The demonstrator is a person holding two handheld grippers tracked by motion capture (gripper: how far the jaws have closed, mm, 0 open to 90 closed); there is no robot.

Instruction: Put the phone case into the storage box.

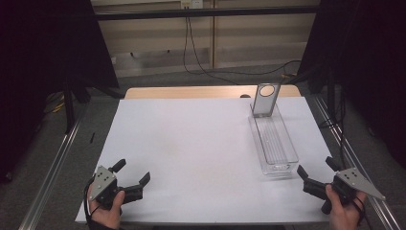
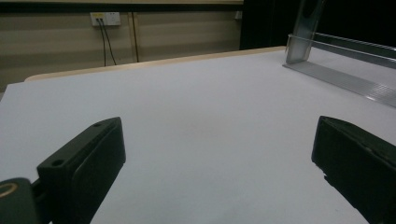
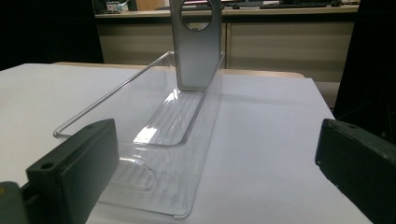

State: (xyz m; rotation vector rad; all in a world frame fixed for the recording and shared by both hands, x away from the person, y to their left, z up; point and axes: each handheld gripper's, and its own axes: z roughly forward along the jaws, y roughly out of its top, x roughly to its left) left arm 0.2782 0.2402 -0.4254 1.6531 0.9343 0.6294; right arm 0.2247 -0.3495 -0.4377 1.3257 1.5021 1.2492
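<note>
- Here the left gripper [image 1: 131, 173] is hovering low over the near left corner of the white table sheet [image 1: 191, 143], its jaws standing wide apart with nothing between them; a hand [image 1: 107, 208] is wrapping around its body from below.
- In the left gripper view, the two black jaws are framing bare white sheet, and the tray's far end is showing at the upper right.
- The right gripper [image 1: 316, 168] is hanging at the near right corner of the sheet, its jaws also spread wide and holding nothing, gripped by the other hand [image 1: 342, 211].
- The clear plastic tray [image 1: 286, 146], long and narrow, is lying flat on the right side of the sheet, running from near the right gripper away toward the far edge.
- A grey slab with a round hole [image 1: 266, 99] is standing upright at the tray's far end, leaning slightly against its end wall.
- In the right gripper view, the tray [image 3: 140, 84] is sitting just ahead of the jaws, its near end lying between them though neither jaw is touching it, and the grey slab [image 3: 198, 51] is rising at the far end.
- The two grippers are sitting well apart from each other, one at each near corner.
</note>
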